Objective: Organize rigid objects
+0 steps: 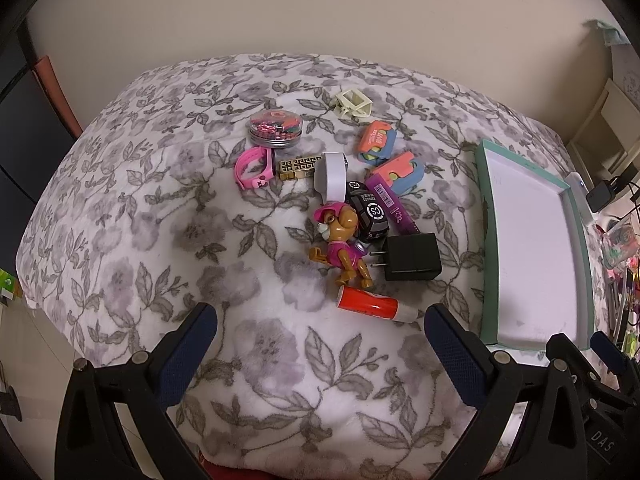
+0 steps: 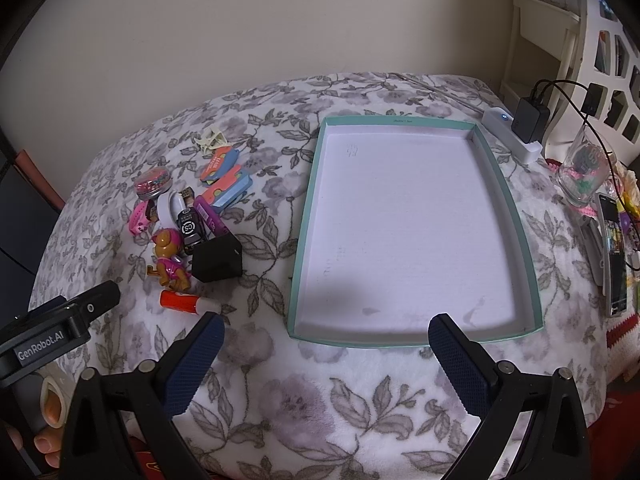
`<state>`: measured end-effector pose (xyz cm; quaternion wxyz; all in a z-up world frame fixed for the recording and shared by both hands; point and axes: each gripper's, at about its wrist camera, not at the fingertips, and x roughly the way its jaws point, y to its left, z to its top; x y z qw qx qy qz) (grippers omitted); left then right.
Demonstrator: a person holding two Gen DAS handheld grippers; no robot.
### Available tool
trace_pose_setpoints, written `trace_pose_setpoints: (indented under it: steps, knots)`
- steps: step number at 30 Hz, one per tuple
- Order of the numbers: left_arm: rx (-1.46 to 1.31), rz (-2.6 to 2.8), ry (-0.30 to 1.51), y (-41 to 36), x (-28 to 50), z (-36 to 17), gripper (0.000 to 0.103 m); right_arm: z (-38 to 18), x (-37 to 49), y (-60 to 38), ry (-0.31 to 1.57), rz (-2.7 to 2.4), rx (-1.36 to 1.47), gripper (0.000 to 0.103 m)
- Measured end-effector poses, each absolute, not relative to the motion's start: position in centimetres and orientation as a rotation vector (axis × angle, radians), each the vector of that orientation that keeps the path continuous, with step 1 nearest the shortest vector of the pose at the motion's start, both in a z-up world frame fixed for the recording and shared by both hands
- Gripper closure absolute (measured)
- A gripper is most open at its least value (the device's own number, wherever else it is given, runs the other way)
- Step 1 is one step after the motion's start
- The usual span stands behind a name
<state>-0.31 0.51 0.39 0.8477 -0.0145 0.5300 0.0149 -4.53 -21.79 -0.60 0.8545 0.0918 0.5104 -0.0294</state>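
Teal tray (image 2: 504, 184) lies whole only in right view; both grippers (image 1: 320, 316) (image 2: 326, 324) gape — empty.

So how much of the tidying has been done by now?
Nothing yet. The teal tray holds nothing, and both tongs, left and right, are open with nothing in them. All the items, such as the dog figure, black charger and glue stick, lie piled on the blanket.

I see a plain beige wall (image 2: 256, 28) behind a surface covered by a grey floral blanket (image 1: 168, 240). At my right there's white shelving (image 2: 552, 40) and a white power strip (image 2: 516, 136) holding a black charger (image 2: 530, 120). Dim, warm light.
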Motion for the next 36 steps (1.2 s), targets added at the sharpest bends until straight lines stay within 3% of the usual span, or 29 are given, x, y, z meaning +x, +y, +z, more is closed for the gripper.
trace_pose_setpoints:
  steps: [36]
  knots:
    - [-0.046,0.041,1.162,1.5,1.2,0.5,0.000,0.6,-3.3,-20.2,1.060,-0.035,0.113,0.000]
